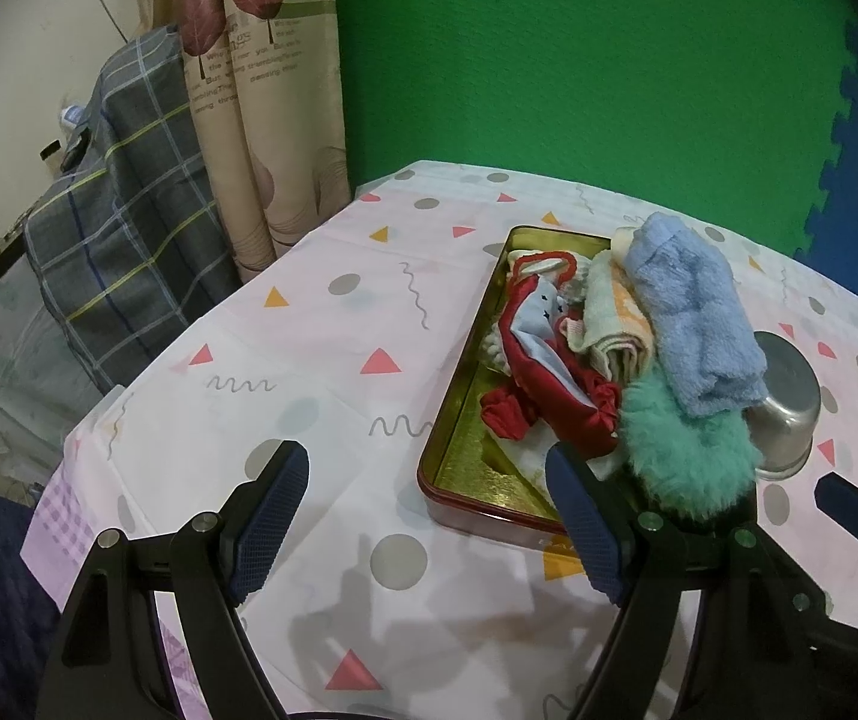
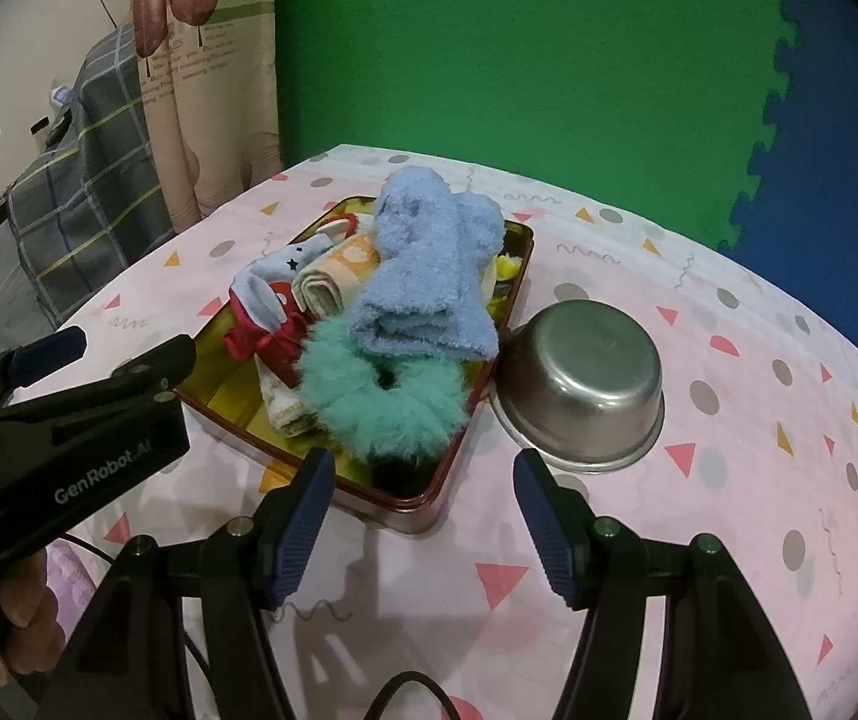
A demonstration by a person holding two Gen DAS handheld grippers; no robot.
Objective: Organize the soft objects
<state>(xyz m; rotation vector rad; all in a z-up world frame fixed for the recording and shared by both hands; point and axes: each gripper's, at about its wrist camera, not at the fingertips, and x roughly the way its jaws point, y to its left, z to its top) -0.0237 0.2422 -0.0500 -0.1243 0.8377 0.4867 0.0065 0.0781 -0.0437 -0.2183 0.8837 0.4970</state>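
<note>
A gold tin tray with a red rim (image 1: 459, 474) (image 2: 519, 276) holds the soft things: a folded blue towel (image 1: 690, 312) (image 2: 429, 276), a fluffy teal scrunchie (image 1: 684, 450) (image 2: 381, 402), a rolled cream and orange cloth (image 1: 612, 324) (image 2: 333, 282), and a red and pale blue cloth (image 1: 549, 384) (image 2: 261, 312). My left gripper (image 1: 429, 522) is open and empty, low at the tray's near left corner. My right gripper (image 2: 423, 516) is open and empty, just in front of the tray's near end. The left gripper also shows in the right wrist view (image 2: 111, 354).
An upturned steel bowl (image 2: 585, 384) (image 1: 786, 402) stands right of the tray, touching it. The table wears a pink patterned cloth (image 1: 309, 330). A checked blanket (image 1: 123, 228) and a curtain (image 1: 261, 120) are off its left edge. A green wall is behind.
</note>
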